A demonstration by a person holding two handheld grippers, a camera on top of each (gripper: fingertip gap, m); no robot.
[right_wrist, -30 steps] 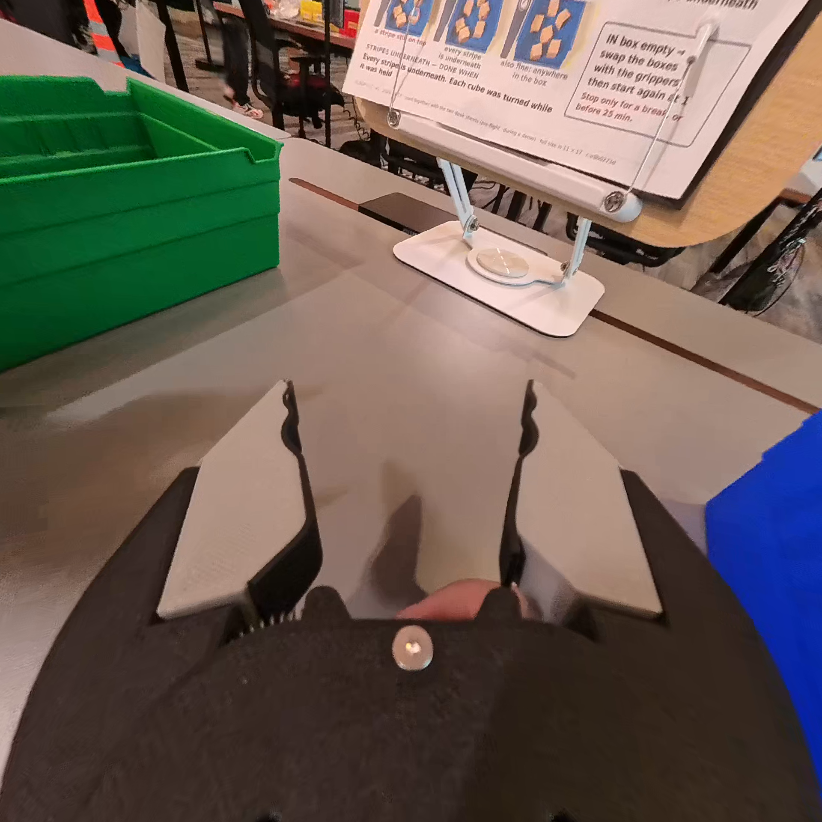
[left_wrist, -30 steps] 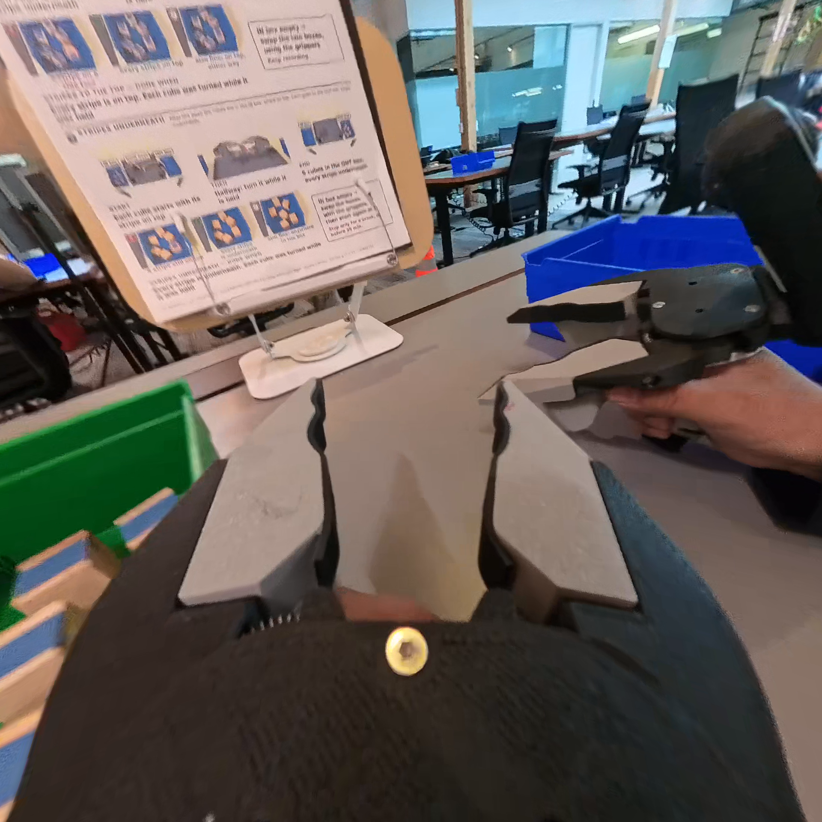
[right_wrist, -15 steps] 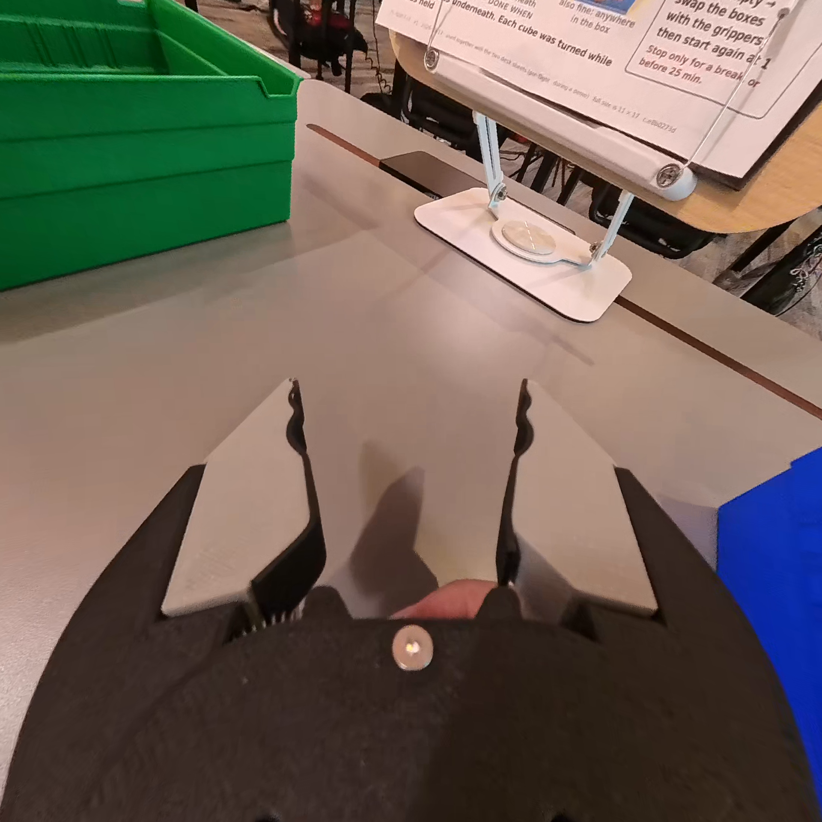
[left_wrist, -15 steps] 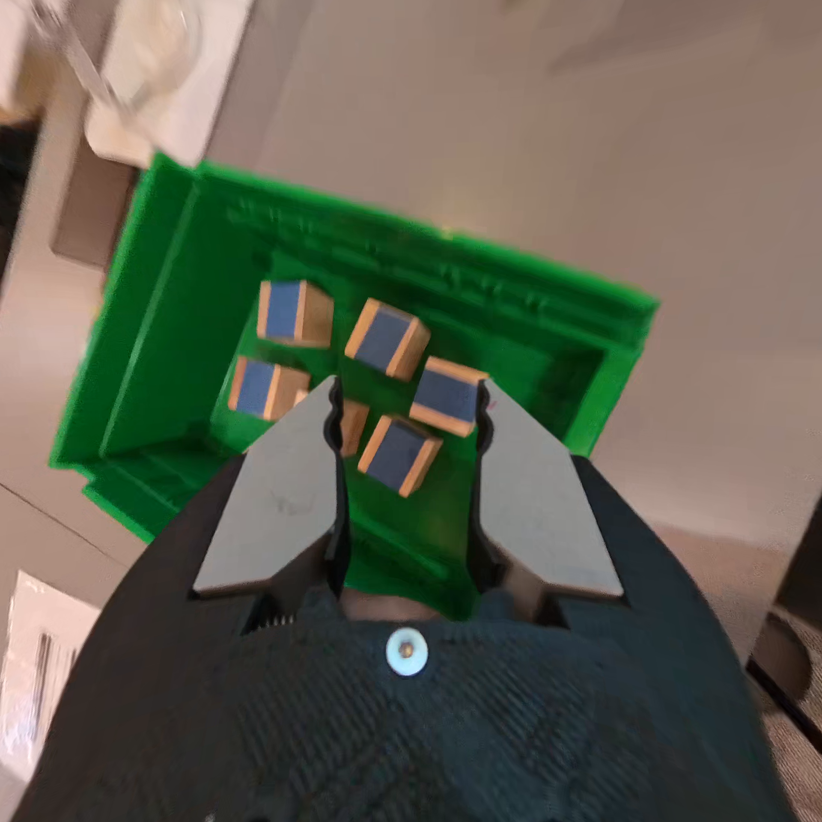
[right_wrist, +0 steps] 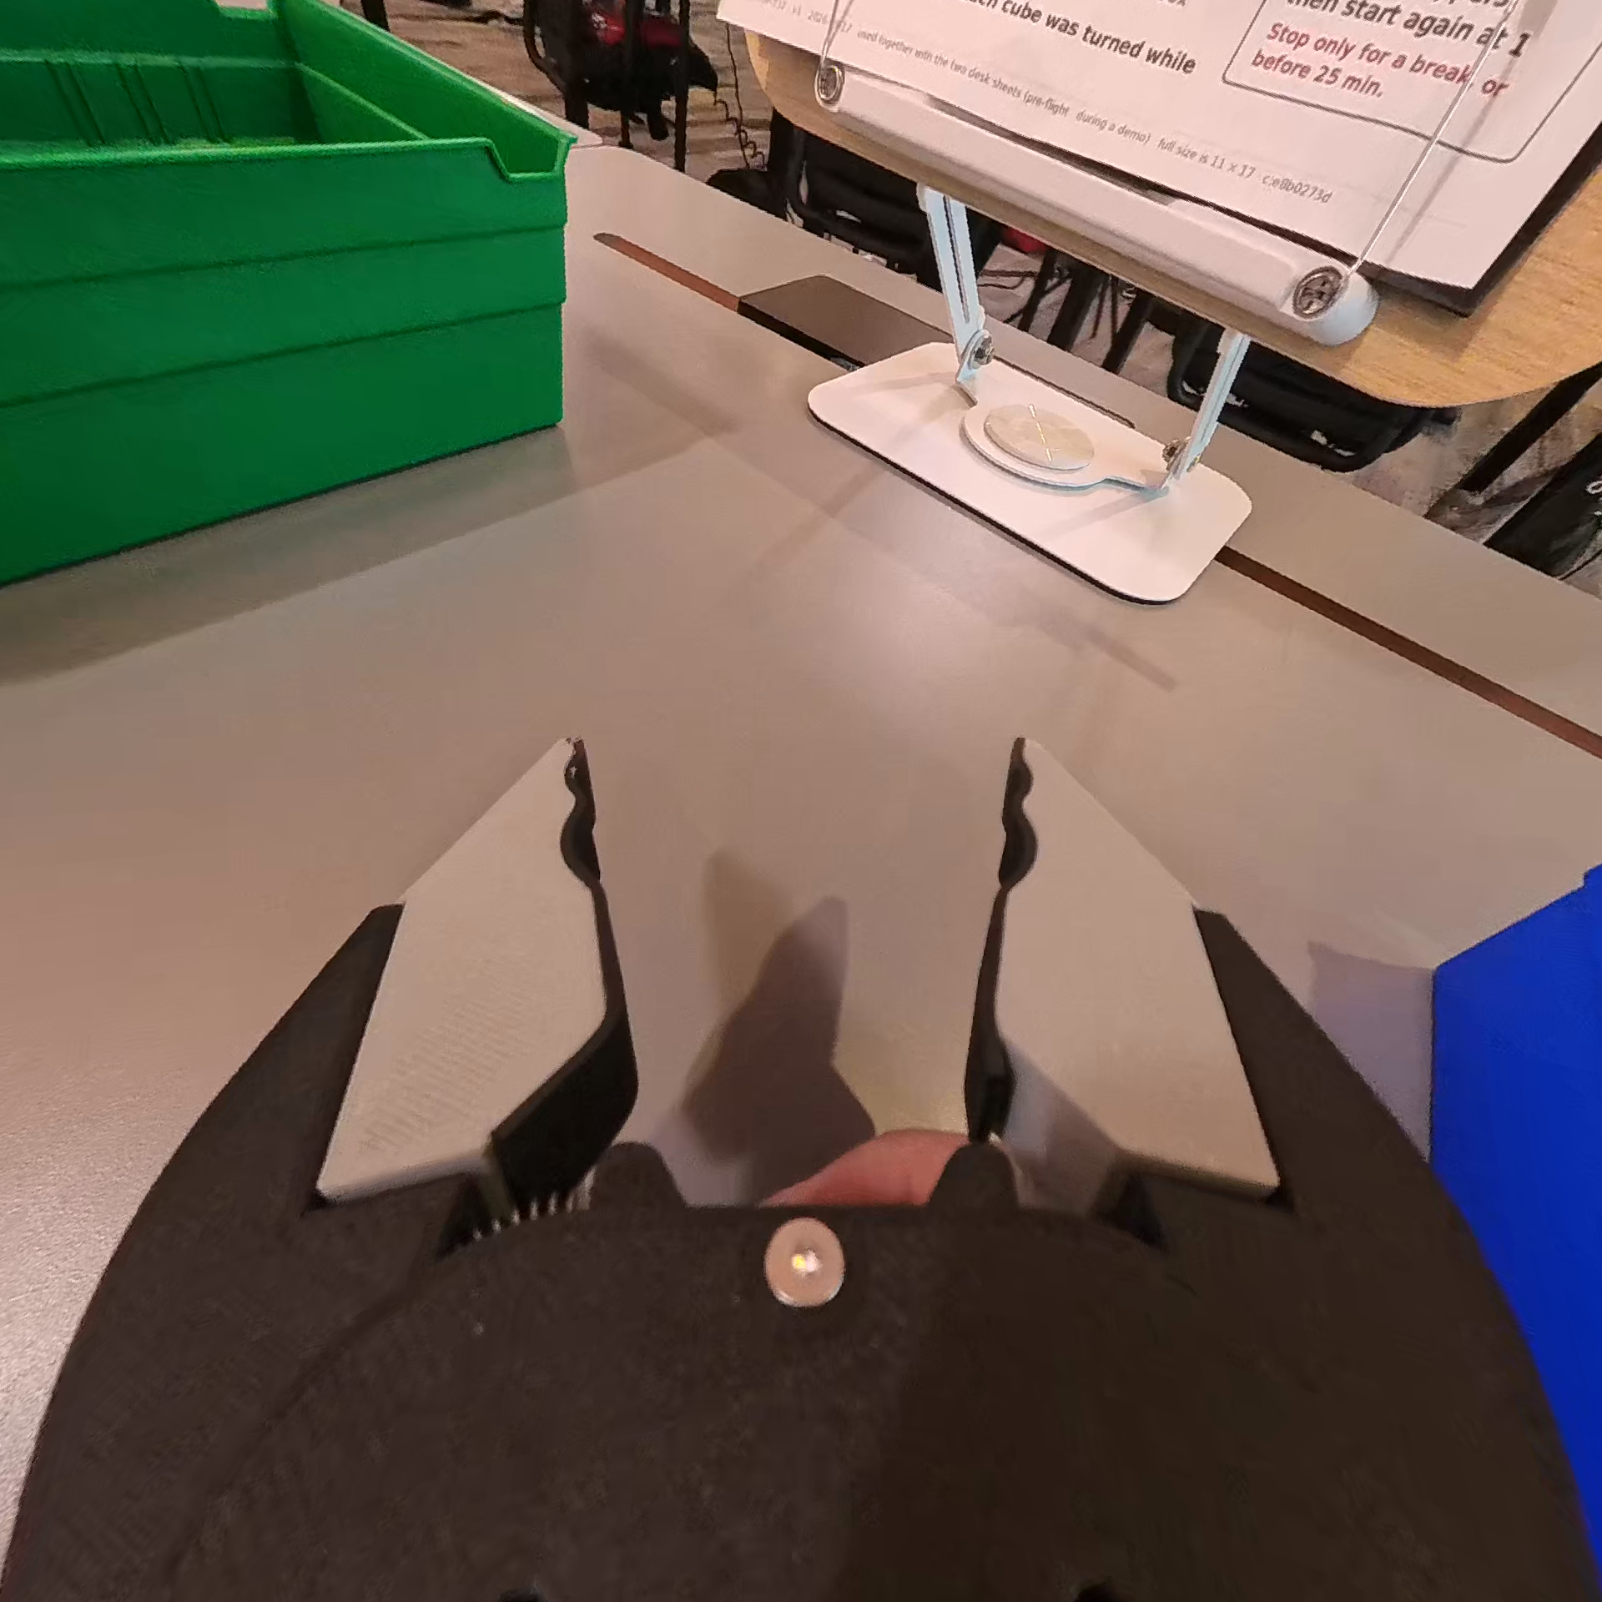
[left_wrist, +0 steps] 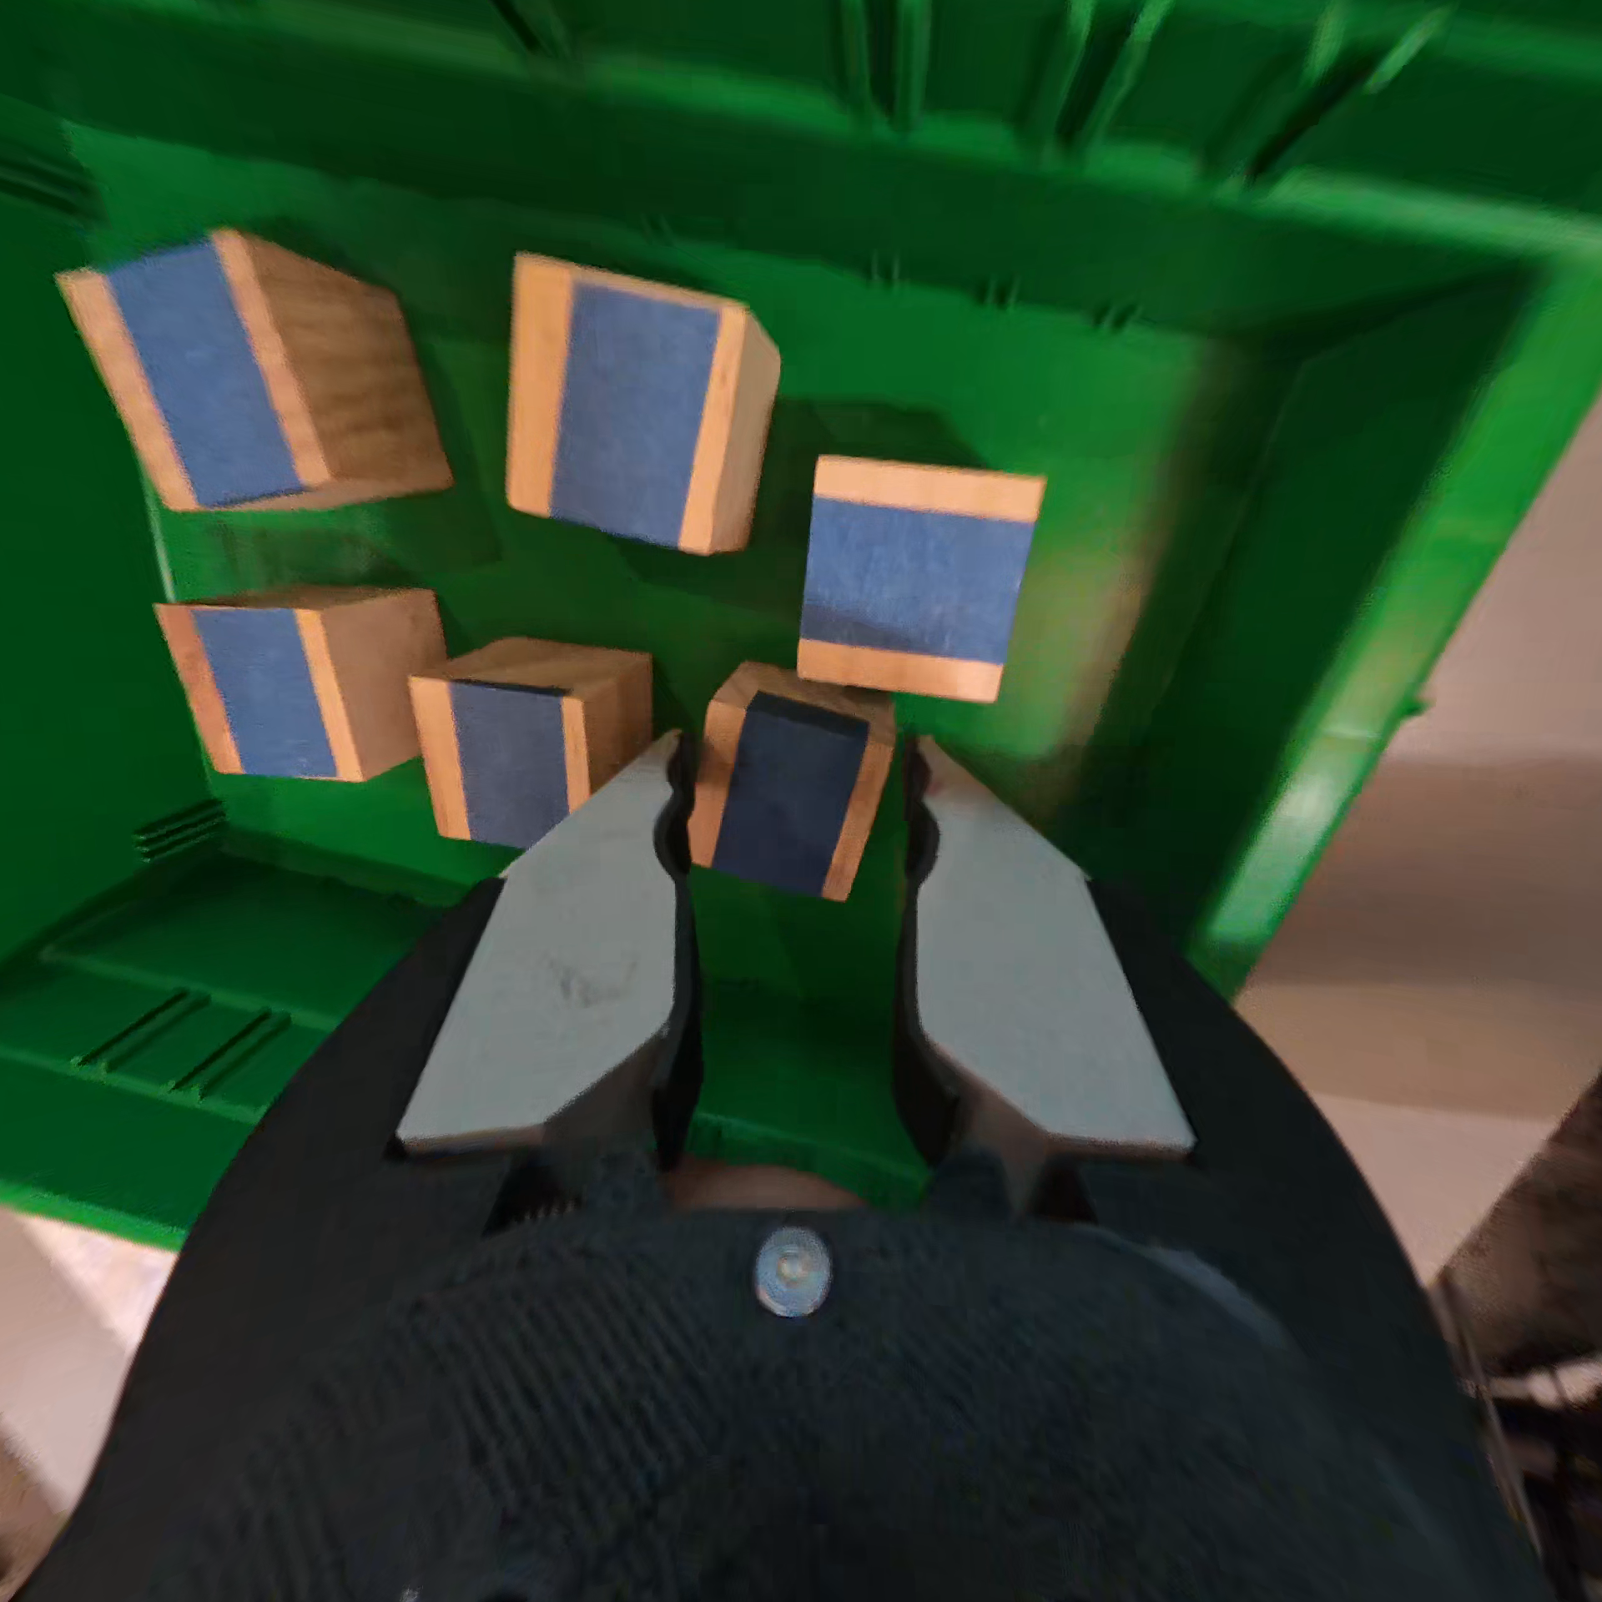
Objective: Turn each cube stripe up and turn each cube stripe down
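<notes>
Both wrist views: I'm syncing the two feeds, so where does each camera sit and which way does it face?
Left wrist view: on the left gripper, looking down into the green bin at six striped cubes; a fingertip shows.
Right wrist view: on the right gripper, looking level across the grey table toward the document stand; a fingertip shows.
Shared: the green bin.

The left wrist view looks steeply down from just behind the left tongs [left_wrist: 793, 754] into the green bin [left_wrist: 1040, 260], close enough that the bin fills nearly all the picture and a wooden cube [left_wrist: 789, 793] sits right between the tong tips. The right wrist view looks forward and slightly down along the right tongs [right_wrist: 793, 754], low over the grey worktop [right_wrist: 780, 624], facing a white document stand [right_wrist: 1040, 468] ahead. Both views share the green bin [right_wrist: 260, 303], seen here from outside, ahead and to the left of the right tongs.
</notes>
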